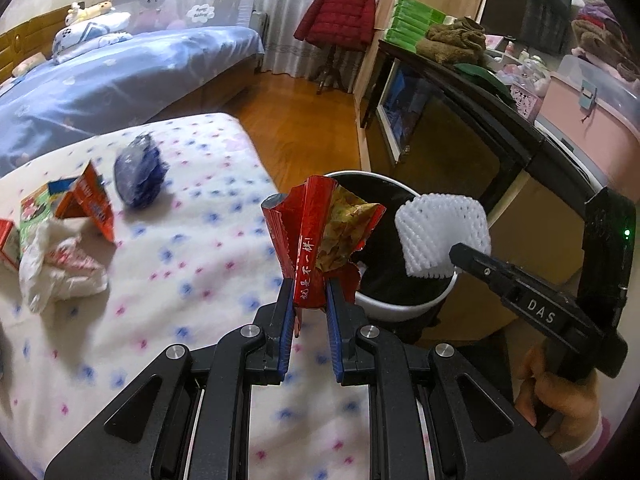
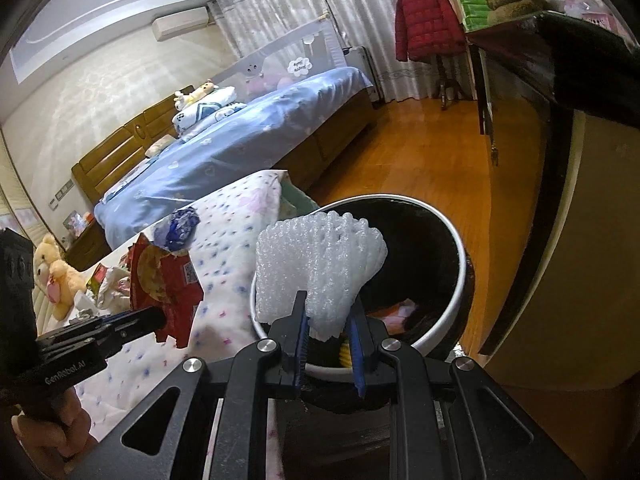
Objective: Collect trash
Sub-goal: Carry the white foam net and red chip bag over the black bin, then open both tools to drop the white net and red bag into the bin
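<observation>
My left gripper [image 1: 309, 296] is shut on a red snack wrapper [image 1: 316, 236], held upright at the bed's edge beside the bin [image 1: 400, 308]. The wrapper also shows in the right wrist view [image 2: 168, 280]. My right gripper [image 2: 327, 320] is shut on a white foam net [image 2: 316, 268] and holds it over the near rim of the white bin with a black liner [image 2: 440, 320]. The foam net [image 1: 440, 236] shows over the bin in the left wrist view too. Some trash lies inside the bin.
On the floral bedspread [image 1: 180, 280] lie a blue crumpled wrapper [image 1: 140, 172], an orange carton [image 1: 90, 200], a white plastic bag [image 1: 56, 268] and a green packet [image 1: 34, 208]. A dark cabinet [image 1: 460, 112] stands right of the bin. A blue bed [image 1: 120, 76] is behind.
</observation>
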Available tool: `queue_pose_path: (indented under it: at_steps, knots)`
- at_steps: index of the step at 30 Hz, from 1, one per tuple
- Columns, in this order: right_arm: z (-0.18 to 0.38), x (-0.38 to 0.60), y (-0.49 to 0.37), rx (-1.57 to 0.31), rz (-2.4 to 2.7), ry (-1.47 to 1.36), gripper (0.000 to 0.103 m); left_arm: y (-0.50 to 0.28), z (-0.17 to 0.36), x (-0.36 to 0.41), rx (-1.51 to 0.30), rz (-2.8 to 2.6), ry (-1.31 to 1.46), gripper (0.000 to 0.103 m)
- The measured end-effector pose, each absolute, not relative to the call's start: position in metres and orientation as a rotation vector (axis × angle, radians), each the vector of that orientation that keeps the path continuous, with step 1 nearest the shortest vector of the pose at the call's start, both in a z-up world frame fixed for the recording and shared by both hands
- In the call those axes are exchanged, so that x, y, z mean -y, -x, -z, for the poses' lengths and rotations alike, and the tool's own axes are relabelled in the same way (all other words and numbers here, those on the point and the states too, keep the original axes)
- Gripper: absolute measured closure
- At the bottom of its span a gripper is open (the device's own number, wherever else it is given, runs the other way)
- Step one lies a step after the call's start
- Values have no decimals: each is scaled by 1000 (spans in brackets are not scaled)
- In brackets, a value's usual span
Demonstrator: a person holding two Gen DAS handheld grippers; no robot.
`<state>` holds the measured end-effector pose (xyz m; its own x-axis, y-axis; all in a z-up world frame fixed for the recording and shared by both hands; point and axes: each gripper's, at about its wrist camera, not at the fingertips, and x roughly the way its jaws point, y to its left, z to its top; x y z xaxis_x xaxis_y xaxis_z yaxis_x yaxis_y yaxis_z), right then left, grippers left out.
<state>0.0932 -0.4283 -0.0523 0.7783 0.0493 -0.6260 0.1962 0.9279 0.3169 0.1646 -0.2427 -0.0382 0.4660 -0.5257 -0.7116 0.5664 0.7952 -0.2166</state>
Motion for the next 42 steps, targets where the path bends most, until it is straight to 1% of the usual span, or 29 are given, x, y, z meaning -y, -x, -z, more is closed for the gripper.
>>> queue_pose_path:
  at_steps: [30, 37, 38, 39, 41, 42]
  knots:
    - [67, 470, -121, -723, 144, -388, 85, -197, 51, 307, -898, 686, -120, 89]
    - [69, 471, -125, -732, 145, -392, 80, -200, 55, 316, -913, 696, -130, 88]
    - [69, 472, -125, -733, 146, -397, 80, -200, 55, 316, -914, 696, -132, 84]
    - [69, 473, -126, -734, 145, -401, 77, -200, 55, 316, -917, 694, -135, 76]
    - [69, 474, -126, -738, 150, -408, 68, -198, 54, 315, -909, 690, -132, 67]
    - [69, 475, -126, -737, 150, -413, 61, -197, 53, 312, -902, 685, -132, 63]
